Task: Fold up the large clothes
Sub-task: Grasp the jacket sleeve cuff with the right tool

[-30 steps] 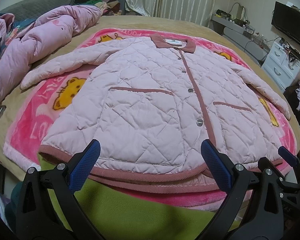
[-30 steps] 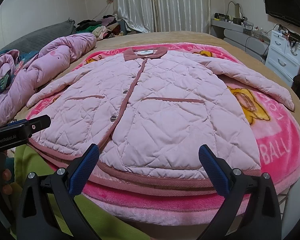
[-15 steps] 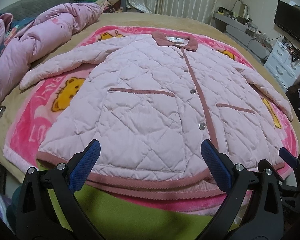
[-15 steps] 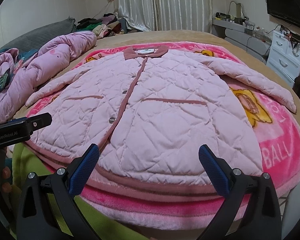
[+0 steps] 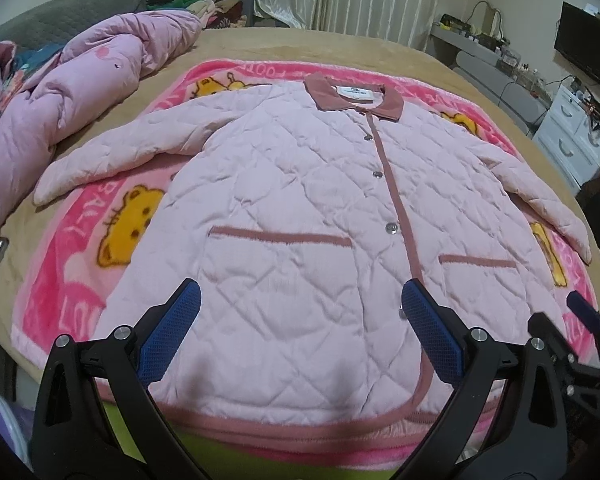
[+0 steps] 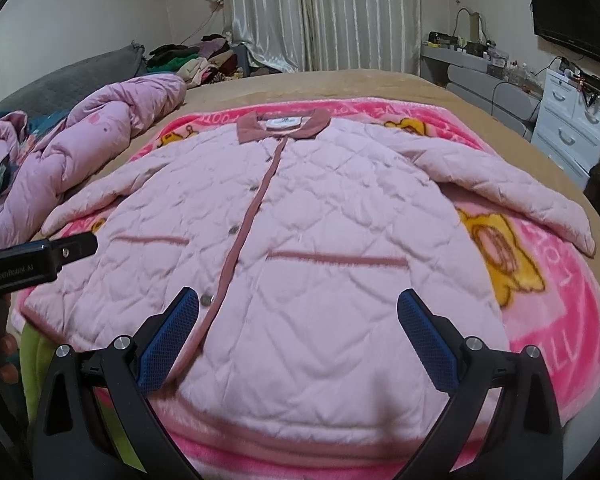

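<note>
Beyond hem: jacket (image 5: 300, 208) runs lengthwise away toward its collar (image 5: 354, 98).
Left claw (image 5: 300, 336): wide open, empty, over hem.
Right claw (image 6: 298, 336): wide open, empty, alongside.

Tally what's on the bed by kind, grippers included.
Quilted pink jacket: 1
Pink cartoon blanket under it: 1
Bunched pink comforter, far left: 1
Grey pillow at the head: 1
Green cloth under the blanket's near edge: 1
Grippers, both open: left gripper, right gripper: 2
Total: 7
</note>
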The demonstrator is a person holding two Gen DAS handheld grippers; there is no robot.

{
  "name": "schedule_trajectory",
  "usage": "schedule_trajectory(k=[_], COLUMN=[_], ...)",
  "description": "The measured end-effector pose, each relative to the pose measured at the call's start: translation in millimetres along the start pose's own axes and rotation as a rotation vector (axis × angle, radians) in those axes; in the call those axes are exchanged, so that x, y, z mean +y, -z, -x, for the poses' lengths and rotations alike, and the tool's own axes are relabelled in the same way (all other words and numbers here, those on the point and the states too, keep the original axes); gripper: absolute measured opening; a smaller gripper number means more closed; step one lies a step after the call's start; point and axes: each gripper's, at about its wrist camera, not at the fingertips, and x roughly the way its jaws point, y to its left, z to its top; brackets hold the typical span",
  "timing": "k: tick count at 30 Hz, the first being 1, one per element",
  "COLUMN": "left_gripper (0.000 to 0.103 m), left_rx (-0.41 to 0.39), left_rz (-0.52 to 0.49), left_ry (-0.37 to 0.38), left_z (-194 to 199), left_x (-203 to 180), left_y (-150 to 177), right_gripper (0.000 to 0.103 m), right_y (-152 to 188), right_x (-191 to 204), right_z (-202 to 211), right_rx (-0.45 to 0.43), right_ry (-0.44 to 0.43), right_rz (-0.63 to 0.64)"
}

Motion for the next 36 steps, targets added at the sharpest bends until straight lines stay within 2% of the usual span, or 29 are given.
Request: schedule_trajectory(k=[2, 11, 19, 28, 36], left_gripper=[0.094, 0.094, 0.094, 0.094, 0.094], left_rx=[0.017, 0.033, 0.039, 0.067, 0.101], left_rz=[-0.019, -0.021, -0.03, -0.043, -0.061], left_ry=[0.014, 0.017, 0.013, 0.038, 0.03], left_z=[-3.8, -27.9, -51.9, -89.2, -124.9], left_x=[-4.8, -12.9, -23.2, -49.6, -73.4], left_y=[-7.1, -49.3, -86.4, -110.3, -118.4], right_gripper=[0.099, 0.099, 0.099, 0.099, 0.099], right_y=[-10.8, -52.7, -91.2, -108.0, -106.6], right_x=[-4.0, -20.9, -57.3, -133.2, -207.5], right_z=[-7.0, -22.5, -56.9, -101.3, -118.2], right_rx=[0.018, -0.03, -0.022, 0.01, 0.012], right_ry=[-0.025, -0.002, 0.063, 0.183, 0.279], right_rz=[-0.017, -0.029, -0.085, -0.238, -0.384])
